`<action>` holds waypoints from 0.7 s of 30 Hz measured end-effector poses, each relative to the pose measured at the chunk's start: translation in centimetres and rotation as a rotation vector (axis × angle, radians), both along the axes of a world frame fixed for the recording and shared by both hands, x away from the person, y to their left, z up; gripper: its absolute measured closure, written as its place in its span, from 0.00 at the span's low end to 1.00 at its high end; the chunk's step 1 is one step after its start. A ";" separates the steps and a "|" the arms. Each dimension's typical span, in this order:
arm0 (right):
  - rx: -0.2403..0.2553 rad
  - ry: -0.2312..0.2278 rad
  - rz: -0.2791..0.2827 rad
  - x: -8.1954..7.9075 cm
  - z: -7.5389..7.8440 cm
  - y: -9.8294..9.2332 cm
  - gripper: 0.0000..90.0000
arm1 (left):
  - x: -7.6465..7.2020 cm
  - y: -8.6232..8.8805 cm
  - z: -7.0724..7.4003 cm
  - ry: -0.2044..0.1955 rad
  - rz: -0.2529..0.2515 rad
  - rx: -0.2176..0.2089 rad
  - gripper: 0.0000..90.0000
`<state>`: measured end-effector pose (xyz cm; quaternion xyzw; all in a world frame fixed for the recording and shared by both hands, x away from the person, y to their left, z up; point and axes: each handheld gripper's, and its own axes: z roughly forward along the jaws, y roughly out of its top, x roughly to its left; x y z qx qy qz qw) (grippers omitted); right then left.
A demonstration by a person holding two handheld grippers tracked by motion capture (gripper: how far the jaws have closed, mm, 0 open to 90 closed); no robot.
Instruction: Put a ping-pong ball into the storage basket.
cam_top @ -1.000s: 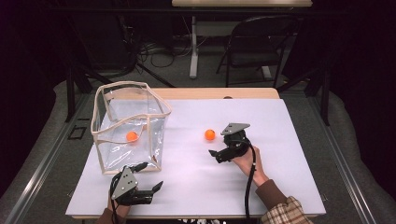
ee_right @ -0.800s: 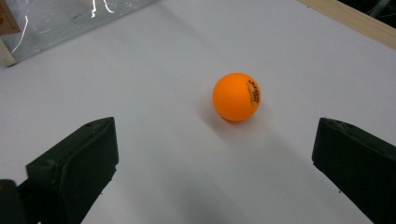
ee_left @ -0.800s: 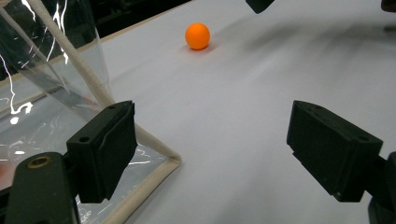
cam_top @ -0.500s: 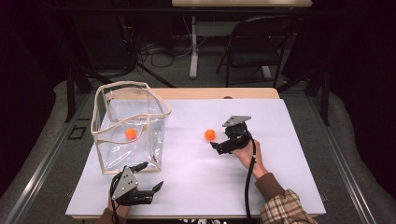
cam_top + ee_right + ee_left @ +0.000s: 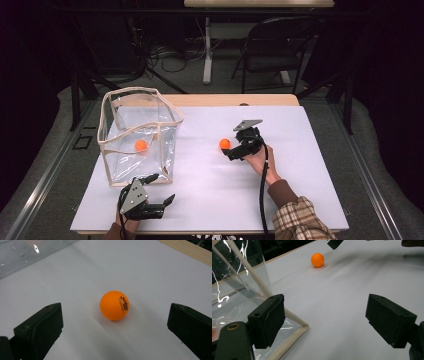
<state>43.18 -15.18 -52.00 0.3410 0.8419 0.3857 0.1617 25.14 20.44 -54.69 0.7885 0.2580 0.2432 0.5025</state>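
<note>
Orange ping-pong ball [image 5: 225, 144] sits mid-frame on the white table [image 5: 300, 165], and the right gripper [image 5: 231, 151] has crept closer since a second ago, jaws wide, nothing held. Looks ready to grab. Left gripper [image 5: 167, 200] idles open, lower left.

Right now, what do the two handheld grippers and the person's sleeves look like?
Both are black two-jaw tools with blocky rectangular pads. The left gripper carries a grey three-cornered plate on top, as does the right gripper. A black cable trails from the right one along a brown cuff and plaid sleeve.
</note>
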 end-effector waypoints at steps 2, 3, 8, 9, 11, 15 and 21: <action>0.007 0.002 -0.002 0.2 -0.1 0.0 0.00 | 0.0 0.0 0.0 0.000 0.000 0.000 0.18; 0.010 0.004 -0.006 0.3 -0.2 0.1 0.00 | 0.0 0.0 0.0 0.001 0.000 0.001 0.18; 0.001 0.014 -0.005 0.7 -0.5 0.6 0.00 | 0.0 0.0 0.0 0.000 -0.001 -0.001 0.18; -0.001 0.013 -0.003 0.8 -0.6 0.7 0.00 | 0.0 0.0 0.0 0.001 0.000 -0.001 0.18; -0.006 0.014 0.001 0.9 -0.8 1.0 0.00 | 0.1 0.0 0.0 0.000 -0.001 -0.002 0.18; -0.005 0.015 -0.003 1.1 -1.1 1.3 0.00 | 0.1 0.0 0.0 0.000 0.000 -0.003 0.18; -0.017 0.029 -0.006 1.5 -1.7 1.8 0.00 | 0.1 -0.1 -0.1 0.004 -0.002 -0.005 0.18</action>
